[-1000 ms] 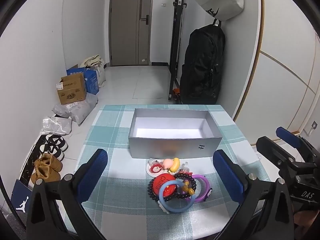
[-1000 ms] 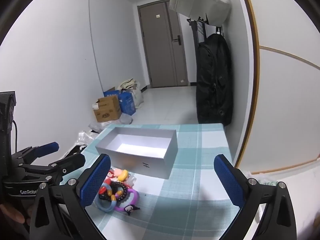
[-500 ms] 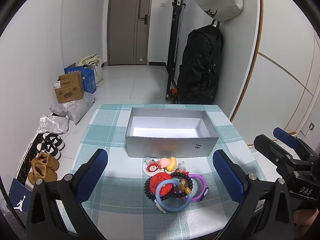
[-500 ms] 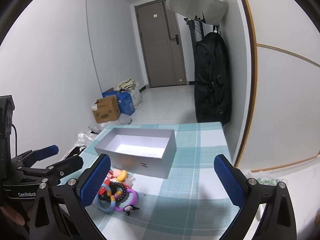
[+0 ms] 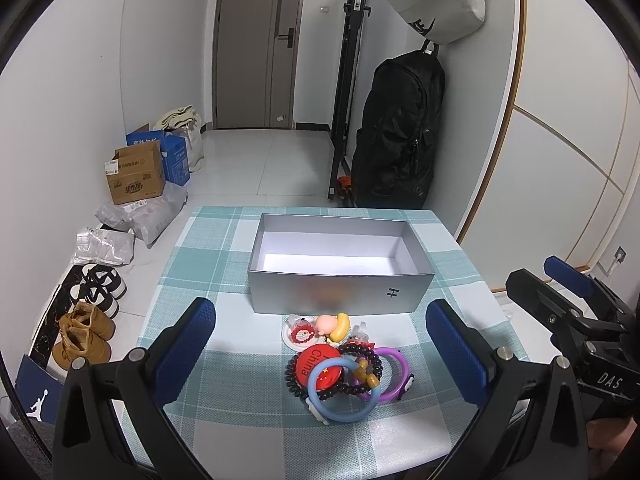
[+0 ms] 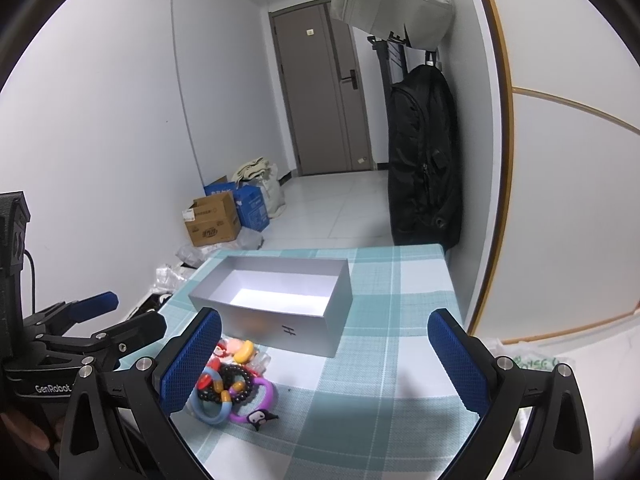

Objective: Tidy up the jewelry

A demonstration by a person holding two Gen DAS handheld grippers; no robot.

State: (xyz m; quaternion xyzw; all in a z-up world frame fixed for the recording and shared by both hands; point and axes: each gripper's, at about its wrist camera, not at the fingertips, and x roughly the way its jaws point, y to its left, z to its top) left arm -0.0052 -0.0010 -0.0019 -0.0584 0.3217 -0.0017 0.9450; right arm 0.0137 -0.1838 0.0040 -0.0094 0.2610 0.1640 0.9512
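Observation:
A pile of jewelry [image 5: 346, 364] lies on the checked tablecloth just in front of an open silver box [image 5: 340, 264]: a blue ring [image 5: 344, 390], a purple ring [image 5: 394, 372], a black bead bracelet [image 5: 360, 372], a red round badge and small charms. The pile also shows in the right wrist view [image 6: 232, 384], left of the box [image 6: 276, 300]. My left gripper [image 5: 320, 352] is open and empty, above the pile's near side. My right gripper [image 6: 324, 364] is open and empty, to the right of the pile.
The table [image 5: 224, 432] stands against the right wall [image 6: 560, 240]. A black backpack [image 5: 400, 132] and a pale bag hang beyond it. Cardboard boxes [image 5: 136, 176], plastic bags and shoes [image 5: 84, 336] lie on the floor at the left.
Both grippers have drawn back and risen slightly, so the box and pile sit a little farther away. Nothing on the table has moved.

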